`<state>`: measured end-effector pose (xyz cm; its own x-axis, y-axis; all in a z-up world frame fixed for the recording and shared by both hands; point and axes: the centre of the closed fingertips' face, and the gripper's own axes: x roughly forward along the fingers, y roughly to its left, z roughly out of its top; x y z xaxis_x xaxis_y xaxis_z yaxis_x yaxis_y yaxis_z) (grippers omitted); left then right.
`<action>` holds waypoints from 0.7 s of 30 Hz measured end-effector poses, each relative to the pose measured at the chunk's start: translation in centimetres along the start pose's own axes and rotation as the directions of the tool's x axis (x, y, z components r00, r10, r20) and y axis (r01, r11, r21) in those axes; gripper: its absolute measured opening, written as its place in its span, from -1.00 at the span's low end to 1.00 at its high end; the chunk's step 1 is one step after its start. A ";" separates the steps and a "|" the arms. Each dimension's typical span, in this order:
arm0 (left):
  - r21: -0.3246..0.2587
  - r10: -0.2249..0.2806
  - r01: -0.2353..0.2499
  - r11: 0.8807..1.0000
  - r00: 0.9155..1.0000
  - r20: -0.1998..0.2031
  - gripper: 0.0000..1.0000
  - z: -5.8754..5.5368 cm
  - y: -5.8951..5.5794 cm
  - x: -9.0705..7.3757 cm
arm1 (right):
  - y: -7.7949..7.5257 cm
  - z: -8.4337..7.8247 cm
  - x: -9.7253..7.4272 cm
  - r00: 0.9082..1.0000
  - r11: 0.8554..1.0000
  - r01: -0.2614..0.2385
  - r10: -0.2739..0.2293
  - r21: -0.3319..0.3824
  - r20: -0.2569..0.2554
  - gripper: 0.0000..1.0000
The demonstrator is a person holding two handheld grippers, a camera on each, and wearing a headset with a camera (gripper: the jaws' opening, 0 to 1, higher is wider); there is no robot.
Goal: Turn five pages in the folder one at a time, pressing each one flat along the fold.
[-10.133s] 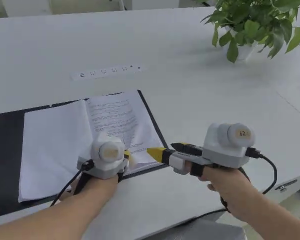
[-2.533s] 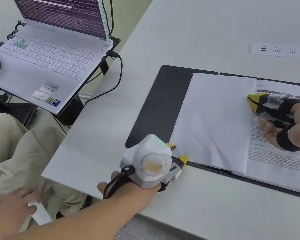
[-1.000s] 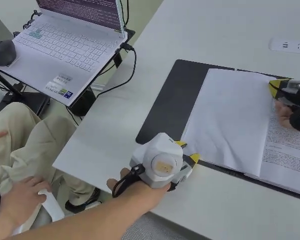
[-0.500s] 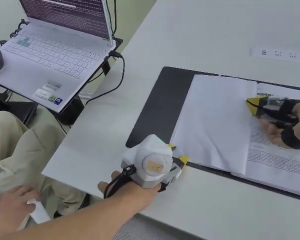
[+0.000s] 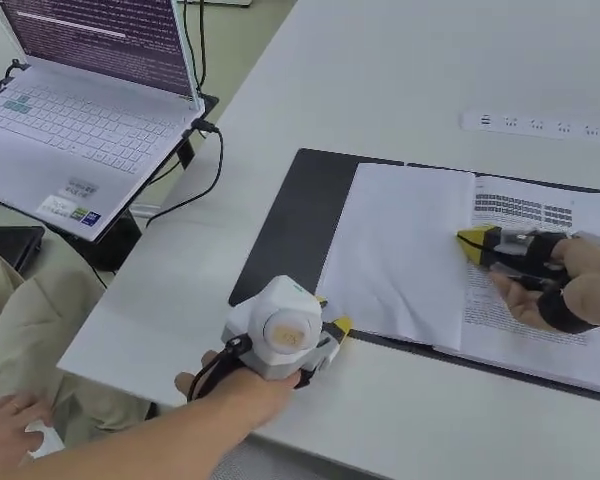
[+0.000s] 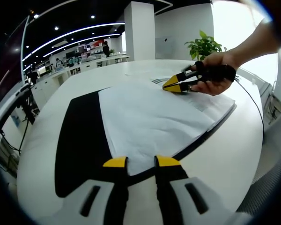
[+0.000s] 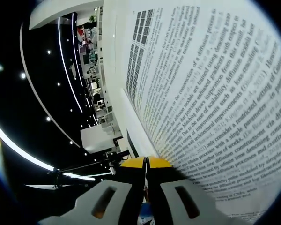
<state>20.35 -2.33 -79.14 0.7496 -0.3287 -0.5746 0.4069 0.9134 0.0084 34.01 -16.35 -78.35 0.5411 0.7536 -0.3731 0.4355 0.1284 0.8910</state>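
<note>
The folder lies open on the white table, its black cover (image 5: 290, 215) spread to the left. A blank turned page (image 5: 400, 240) lies flat on it, and a printed page (image 5: 525, 215) is on the right. My right gripper (image 5: 470, 242) is shut, its yellow tips resting on the paper at the fold, partway down the page. The right gripper view has the shut jaws (image 7: 145, 161) right beside the printed text (image 7: 210, 93). My left gripper (image 5: 330, 325) sits at the folder's near edge, open, with nothing between its tips (image 6: 140, 161). Ahead of it are the blank page (image 6: 150, 117) and the right gripper (image 6: 171, 85).
An open laptop (image 5: 80, 110) on a stand sits left of the table, with a cable (image 5: 195, 170) hanging off it. A power strip (image 5: 540, 127) lies beyond the folder. A person's legs (image 5: 20, 330) are at the lower left. A potted plant (image 6: 203, 45) stands far back.
The right gripper has slid along the fold from near the page's top toward the near edge. The left gripper has stayed at the folder's near edge. The head camera has shifted.
</note>
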 end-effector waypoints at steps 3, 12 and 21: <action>0.000 0.000 0.000 1.000 1.000 -0.001 -0.59 0.0 0.0 0.0 | -0.3 -1.2 -0.6 1.000 1.000 0.002 -0.002 -0.002 -0.024 -1.00; 0.006 -0.002 0.002 1.000 1.000 -0.006 -0.59 0.1 -0.2 -0.1 | -1.3 -2.5 -1.5 1.000 1.000 0.007 -0.007 0.002 -0.029 -1.00; 0.005 -0.002 0.002 1.000 1.000 -0.008 -0.59 0.2 -0.3 -0.2 | -2.0 -3.4 -2.2 0.999 1.000 0.013 -0.013 0.007 -0.035 -1.00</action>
<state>20.19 -2.54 -78.86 0.7446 -0.3281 -0.5813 0.4106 0.9117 0.0114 29.55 -16.10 -78.42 0.5102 0.7739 -0.3751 0.4477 0.1334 0.8842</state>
